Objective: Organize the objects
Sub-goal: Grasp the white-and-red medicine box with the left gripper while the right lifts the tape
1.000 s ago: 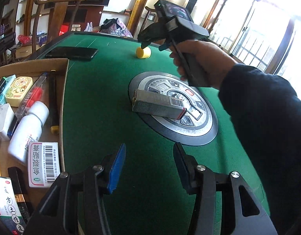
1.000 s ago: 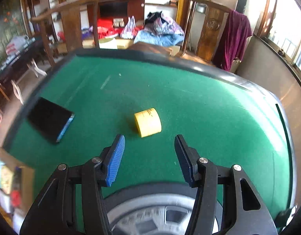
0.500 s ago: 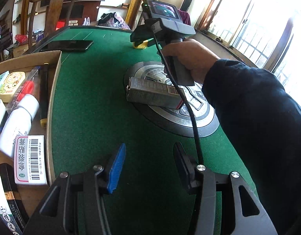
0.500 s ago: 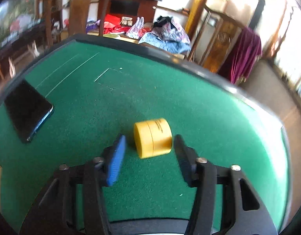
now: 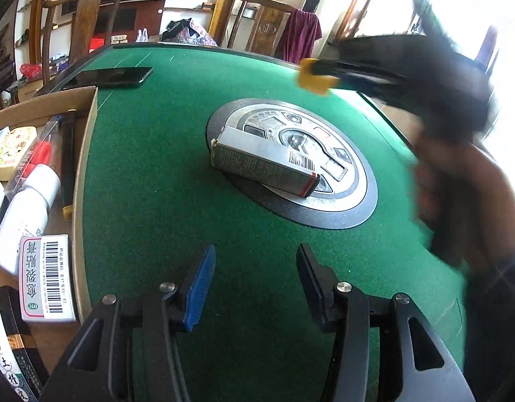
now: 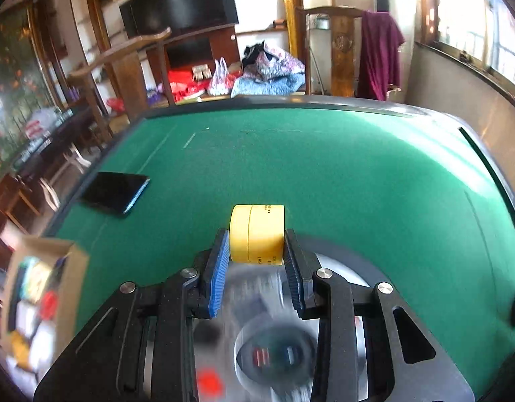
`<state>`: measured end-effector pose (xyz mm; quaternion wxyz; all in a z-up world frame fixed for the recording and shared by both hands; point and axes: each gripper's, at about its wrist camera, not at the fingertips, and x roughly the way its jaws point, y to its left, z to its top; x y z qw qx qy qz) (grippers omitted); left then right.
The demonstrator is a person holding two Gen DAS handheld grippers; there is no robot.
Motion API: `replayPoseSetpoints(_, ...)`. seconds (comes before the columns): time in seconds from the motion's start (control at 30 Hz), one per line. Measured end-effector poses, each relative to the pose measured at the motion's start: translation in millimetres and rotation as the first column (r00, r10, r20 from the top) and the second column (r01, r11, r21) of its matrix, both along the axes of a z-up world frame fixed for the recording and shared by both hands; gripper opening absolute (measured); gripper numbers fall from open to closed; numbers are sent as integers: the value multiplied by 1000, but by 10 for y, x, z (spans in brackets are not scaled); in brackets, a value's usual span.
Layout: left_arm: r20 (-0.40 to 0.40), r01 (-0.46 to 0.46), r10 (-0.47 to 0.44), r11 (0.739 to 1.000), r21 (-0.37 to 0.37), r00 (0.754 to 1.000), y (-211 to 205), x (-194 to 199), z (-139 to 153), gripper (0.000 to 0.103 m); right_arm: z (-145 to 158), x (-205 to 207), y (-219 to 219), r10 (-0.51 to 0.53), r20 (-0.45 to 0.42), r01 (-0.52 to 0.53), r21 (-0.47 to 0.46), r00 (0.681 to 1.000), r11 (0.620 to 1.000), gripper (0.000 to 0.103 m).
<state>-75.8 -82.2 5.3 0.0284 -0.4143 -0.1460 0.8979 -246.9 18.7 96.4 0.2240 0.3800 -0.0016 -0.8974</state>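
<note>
The right hand-held gripper (image 6: 256, 258) has just been closing and now clamps the yellow jar (image 6: 257, 232) between its blue pads, holding it clear of the green bench (image 6: 324, 167) above the round centre panel (image 5: 354, 207). The left hand-held gripper (image 5: 255, 283) stands released with nothing between its fingers, near the bench's near edge. A grey carton (image 5: 264, 162) lies on the centre panel. A black phone (image 5: 113, 77) lies toward the far left corner. The cardboard box (image 5: 85, 154) of sorted items sits at the left edge.

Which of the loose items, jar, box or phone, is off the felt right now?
The yellow jar: the right gripper is clamped on it. The grey box lies on the round centre panel, the black phone on the felt.
</note>
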Motion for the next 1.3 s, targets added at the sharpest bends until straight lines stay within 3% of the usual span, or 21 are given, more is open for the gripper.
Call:
replayPoseSetpoints(0.13,-1,12,-12,1000,16,1000,-7,-8,-10,51,99,716,512,-18,-3,17,-111,1000,994,31)
replayPoseSetpoints(0.27,0,46,-46,994,100,999,-20,5,-9,56,-6,1246,877,-34,-17,30,-210,999,977,31)
replayPoseSetpoints(0.33,10,13,-14,990,140,1000,-47,-5,-5,56,-83,1323,953,-36,-22,31,-207,999,978,31)
replayPoseSetpoints(0.43,44,-60,52,975,216,998,-95,-67,40,56,-125,1234,1122,-34,9,35,-274,999,961,31)
replayPoseSetpoints(0.63,136,-220,184,916,336,973,-102,-374,173,56,-137,1197,1275,-49,17,52,-316,999,947,31)
replayPoseSetpoints(0.83,190,-392,352,883,257,917,-65,-742,291,56,-102,1224,1372,-75,9,73,-340,997,938,31)
replayPoseSetpoints(1.07,282,-532,473,825,190,834,13,-1055,82,56,-79,1195,1510,-105,10,101,-377,994,921,31)
replayPoseSetpoints(1.17,272,-585,538,799,136,798,51,-1084,-6,56,-79,1184,1550,-115,14,111,-390,993,914,31)
replayPoseSetpoints(1.27,234,-569,540,818,82,809,107,-1113,-2,53,-86,1173,1566,-116,20,114,-397,993,911,31)
replayPoseSetpoints(1.3,220,-559,533,826,70,817,112,-1109,-2,47,-85,1169,1565,-112,19,110,-399,993,910,31)
